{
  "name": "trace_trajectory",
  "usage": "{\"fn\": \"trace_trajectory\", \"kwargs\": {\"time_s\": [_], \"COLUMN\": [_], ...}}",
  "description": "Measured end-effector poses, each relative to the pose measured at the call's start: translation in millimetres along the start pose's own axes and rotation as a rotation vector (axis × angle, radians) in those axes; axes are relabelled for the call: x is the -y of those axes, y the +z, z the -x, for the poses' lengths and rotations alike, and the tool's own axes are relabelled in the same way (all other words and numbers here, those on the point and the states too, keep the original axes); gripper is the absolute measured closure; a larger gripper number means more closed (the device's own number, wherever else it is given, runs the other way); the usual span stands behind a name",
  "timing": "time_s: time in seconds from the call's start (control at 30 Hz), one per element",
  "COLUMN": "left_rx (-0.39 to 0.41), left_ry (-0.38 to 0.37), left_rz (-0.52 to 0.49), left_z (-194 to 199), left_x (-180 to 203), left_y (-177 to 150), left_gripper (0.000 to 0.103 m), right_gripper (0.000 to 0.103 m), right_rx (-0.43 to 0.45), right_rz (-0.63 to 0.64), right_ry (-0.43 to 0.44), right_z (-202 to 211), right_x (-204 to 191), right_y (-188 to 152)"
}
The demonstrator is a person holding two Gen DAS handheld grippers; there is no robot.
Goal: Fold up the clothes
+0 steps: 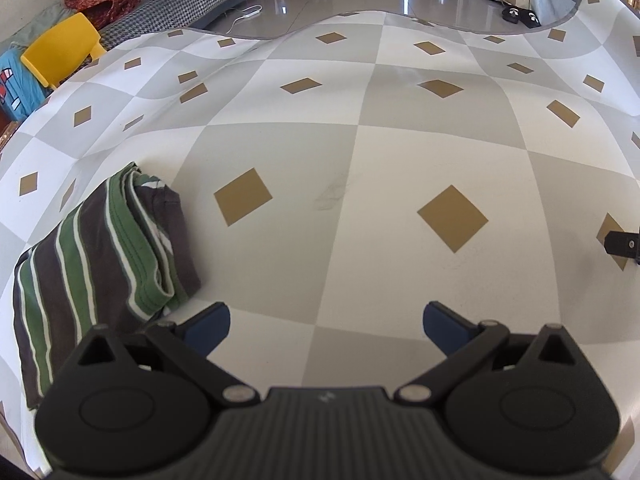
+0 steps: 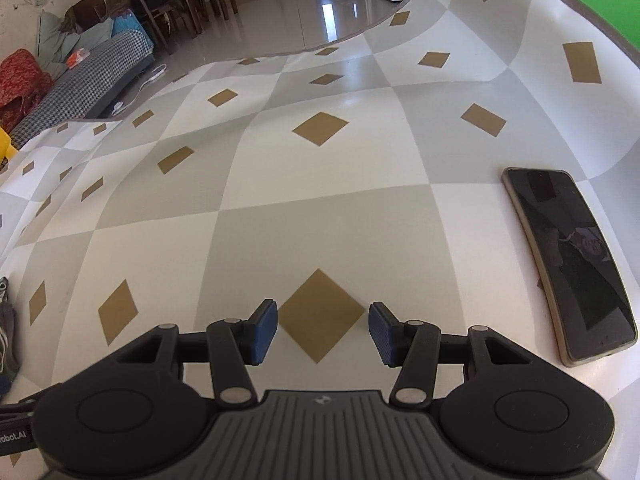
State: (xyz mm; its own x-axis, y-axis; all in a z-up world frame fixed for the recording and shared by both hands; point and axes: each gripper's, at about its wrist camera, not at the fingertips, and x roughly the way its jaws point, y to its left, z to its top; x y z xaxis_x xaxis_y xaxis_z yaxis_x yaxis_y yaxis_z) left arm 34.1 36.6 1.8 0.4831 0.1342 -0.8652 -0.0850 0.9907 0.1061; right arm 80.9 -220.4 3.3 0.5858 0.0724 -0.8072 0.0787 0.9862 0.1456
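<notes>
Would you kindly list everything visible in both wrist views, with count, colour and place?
shirt: one, folded, green, grey and white stripes, table's left side
phone: one, black, table's right side
tablecloth: one, white and grey checks with tan diamonds, covering the table
chair: one, yellow, beyond the table's left edge
sofa: one, houndstooth cover, against the far wall
left tool: one, black with blue pads, open, nothing held
right tool: one, black with blue pads, open, nothing held

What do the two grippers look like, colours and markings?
Both match: left gripper and right gripper have black linkage arms with silver pivot pins, round black housings, a ribbed dark grey body with a small logo, and blue textured pads. White lettering shows beside the right one.
</notes>
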Motion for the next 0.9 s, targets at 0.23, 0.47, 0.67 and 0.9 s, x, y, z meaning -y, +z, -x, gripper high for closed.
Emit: {"fn": "trace_trajectory", "kwargs": {"time_s": [0.23,0.47,0.67,0.9], "left_rx": [-0.014,-0.020,-0.028,-0.035], "left_ry": [-0.027,-0.037,-0.040,-0.042], "left_rz": [-0.008,0.000,0.011,0.021], "left_z": [-15.3,-25.1,-31.2,-36.5], "left_x": [14.8,17.5,15.4,14.3], "left_y": [8.5,13.6,16.7,18.6], "left_gripper": [0.000,0.000,0.000,0.000], "right_gripper": [0.053,0.048,0.045,0.037], "right_rx": [0.088,0.171,0.239,0.316], "right_rz": [-0.009,0.054,0.114,0.135], "right_ry": [0.008,0.003,-0.037,-0.067], "right_z": [-10.6,-23.4,-35.0,-46.8], "right_x": [15.5,10.4,1.1,-6.4], "right_y": [10.1,11.4,10.0,7.3]}}
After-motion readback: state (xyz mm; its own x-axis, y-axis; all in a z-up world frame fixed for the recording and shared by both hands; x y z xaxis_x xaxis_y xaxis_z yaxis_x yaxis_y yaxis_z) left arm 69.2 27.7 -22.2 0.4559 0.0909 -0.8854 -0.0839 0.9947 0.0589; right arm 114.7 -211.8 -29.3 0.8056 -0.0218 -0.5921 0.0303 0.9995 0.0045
